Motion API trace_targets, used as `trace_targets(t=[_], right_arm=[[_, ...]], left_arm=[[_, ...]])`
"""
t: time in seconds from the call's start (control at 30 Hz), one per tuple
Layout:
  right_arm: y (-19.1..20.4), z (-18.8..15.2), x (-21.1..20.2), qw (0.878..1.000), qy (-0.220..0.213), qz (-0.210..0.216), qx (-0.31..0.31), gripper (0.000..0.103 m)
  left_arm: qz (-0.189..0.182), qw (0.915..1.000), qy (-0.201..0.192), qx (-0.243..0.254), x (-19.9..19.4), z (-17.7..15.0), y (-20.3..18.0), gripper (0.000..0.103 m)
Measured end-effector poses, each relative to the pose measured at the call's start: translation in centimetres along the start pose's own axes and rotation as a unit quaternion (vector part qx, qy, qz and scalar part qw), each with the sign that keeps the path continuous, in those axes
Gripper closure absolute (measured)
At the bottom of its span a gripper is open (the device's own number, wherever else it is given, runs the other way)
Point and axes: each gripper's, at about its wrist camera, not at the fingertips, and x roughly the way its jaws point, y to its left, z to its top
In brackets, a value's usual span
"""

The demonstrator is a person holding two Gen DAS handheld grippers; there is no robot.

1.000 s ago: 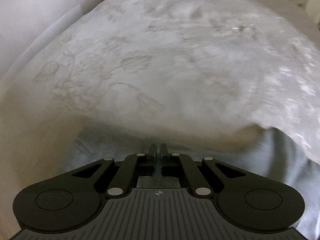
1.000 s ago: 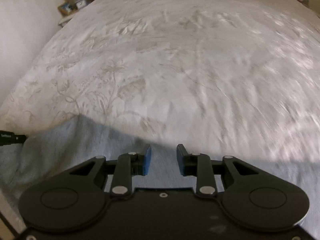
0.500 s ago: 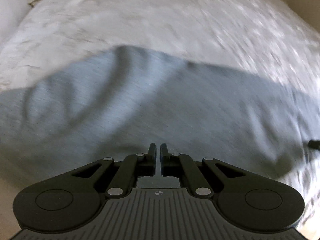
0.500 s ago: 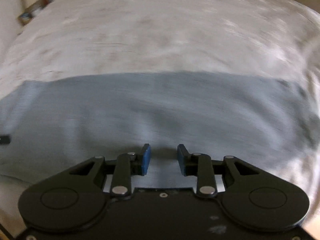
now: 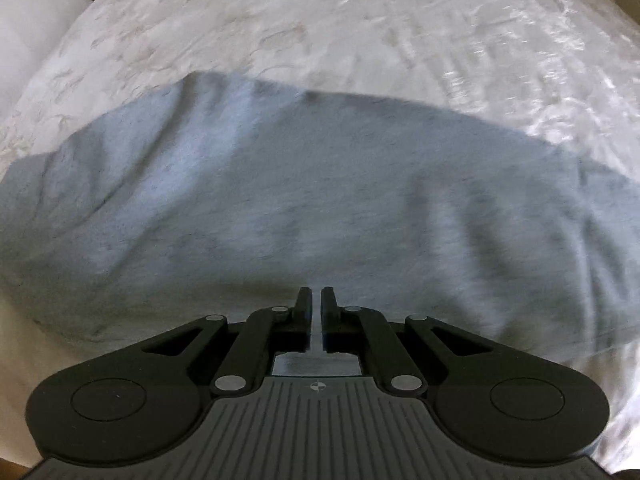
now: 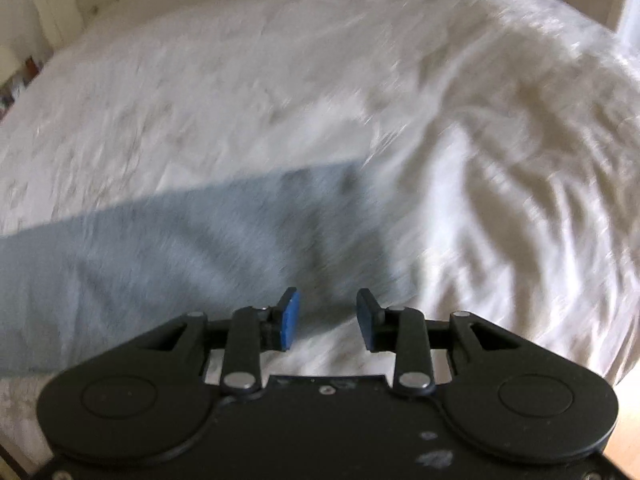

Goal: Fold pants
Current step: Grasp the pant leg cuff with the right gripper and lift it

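Since a second ago the grey pants [image 5: 304,200] have gone from a thin strip at the bottom edge of both views to a broad sheet spread across the bed [image 5: 360,28], and our right-hand view has swung toward the right end of the cloth. On the left, our left gripper [image 5: 316,300] sits low over the near edge of the pants with its jaws drawn almost together, only a thin slit between them; we cannot tell whether cloth is pinched there. Across the middle the fabric lies fairly flat, with soft ridges toward its left end. On the right, our right gripper [image 6: 327,312] has its blue pads [image 6: 290,318] well apart and holds nothing, hovering near the end of the pants [image 6: 180,240], beyond which lies rumpled white bedding [image 6: 500,200]. We judge the pants are now laid out, so the next step is taking hold for a fold.
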Motion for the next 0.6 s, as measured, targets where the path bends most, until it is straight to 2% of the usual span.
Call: trace_targets(t=[0.1, 0.27, 0.4, 0.6], right_arm=[[-2.2, 1.1, 0.5, 1.000, -0.015, 0.006, 0.002, 0.061], [-4.5, 3.3, 3.2, 0.999, 0.011, 0.044, 0.023, 0.058], [-4.7, 3.9, 6.0, 0.994, 0.049, 0.092, 0.033, 0.056], [-4.8, 4.3, 8.9, 0.986, 0.086, 0.133, 0.043, 0.047]], left_arm=[[-0.011, 0.9999, -0.001, 0.012, -0.8, -0.3, -2.5, 0.098], [-0.030, 0.9989, -0.002, 0.035, -1.8, -0.8, -6.4, 0.098], [-0.038, 0.9986, 0.006, 0.038, -2.1, -1.2, -7.6, 0.098], [-0.038, 0.9987, 0.011, 0.031, -2.4, -1.0, -8.0, 0.098]])
